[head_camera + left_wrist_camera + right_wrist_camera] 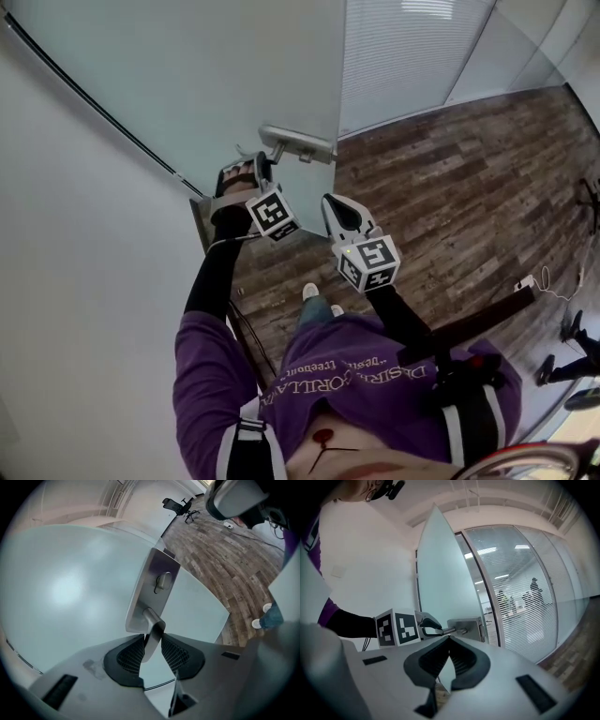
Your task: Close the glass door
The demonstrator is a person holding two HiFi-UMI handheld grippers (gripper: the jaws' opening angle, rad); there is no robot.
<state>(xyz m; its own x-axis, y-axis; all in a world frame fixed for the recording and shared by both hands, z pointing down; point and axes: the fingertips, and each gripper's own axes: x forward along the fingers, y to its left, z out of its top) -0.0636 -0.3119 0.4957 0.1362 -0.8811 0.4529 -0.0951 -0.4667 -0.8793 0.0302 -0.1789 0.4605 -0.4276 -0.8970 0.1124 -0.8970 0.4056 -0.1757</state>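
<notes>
Nearest the wearer, the right hand-held gripper [330, 204] hangs free at 4 o'clock of its partner, jaws met tip to tip on nothing; just beyond, the left hand-held gripper [152, 641] is clasped on the lever handle [151, 629], a ribbed pad touching each side of the bar close to its bend; the lever springs from a metal lock plate [157, 581] at the free edge of the glass door [178, 84], which fills 9 to 12 o'clock of the head view and stands swung away from its frame; farther off, wood floor [450, 169] at 2 o'clock and a blind-covered partition [403, 47] at 1 o'clock. Judged handling: panel heavy, rigid and brittle at its edges, so swing it slowly; lever smooth and likely slippery; best hold is near the lever's root, never the bare glass.
</notes>
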